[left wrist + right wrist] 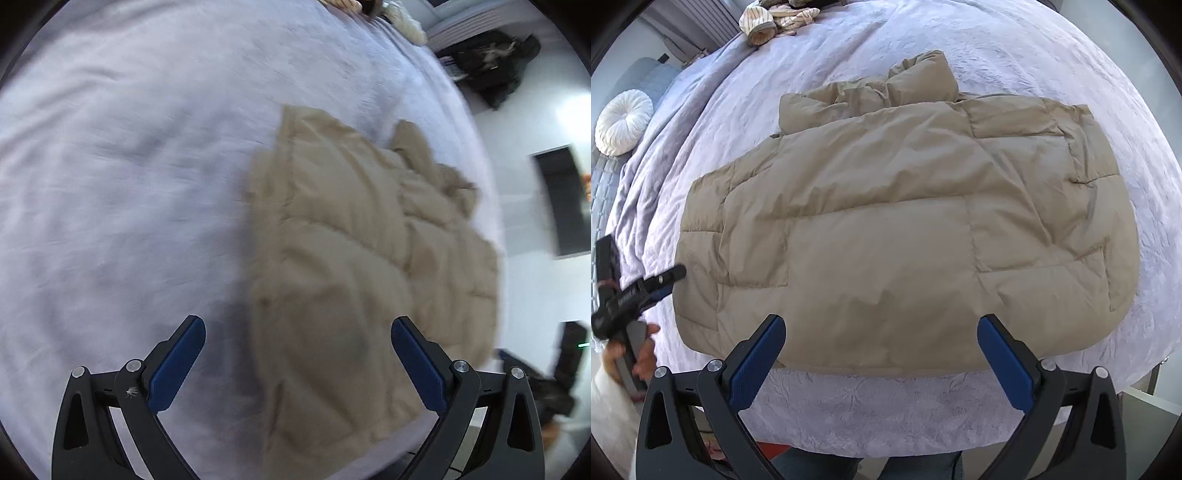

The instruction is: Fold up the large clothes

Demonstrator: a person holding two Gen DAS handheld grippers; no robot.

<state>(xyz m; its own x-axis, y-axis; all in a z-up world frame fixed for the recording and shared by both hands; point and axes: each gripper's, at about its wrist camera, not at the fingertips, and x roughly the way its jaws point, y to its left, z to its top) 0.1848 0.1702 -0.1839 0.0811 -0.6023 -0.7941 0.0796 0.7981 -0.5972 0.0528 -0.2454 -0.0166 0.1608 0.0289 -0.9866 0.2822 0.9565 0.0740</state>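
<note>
Both my grippers empty above the puffer jacket

My right gripper [881,360] hangs jaws apart over the near hem of the tan puffer jacket [905,229], which lies flat on the lavender bedspread [1015,48]; my left gripper [297,363] hangs jaws apart too, beside the jacket's edge. I judge the jacket light, soft, puffy and slick, so I'd pinch a stitched hem or side seam, not a padded panel.
</note>
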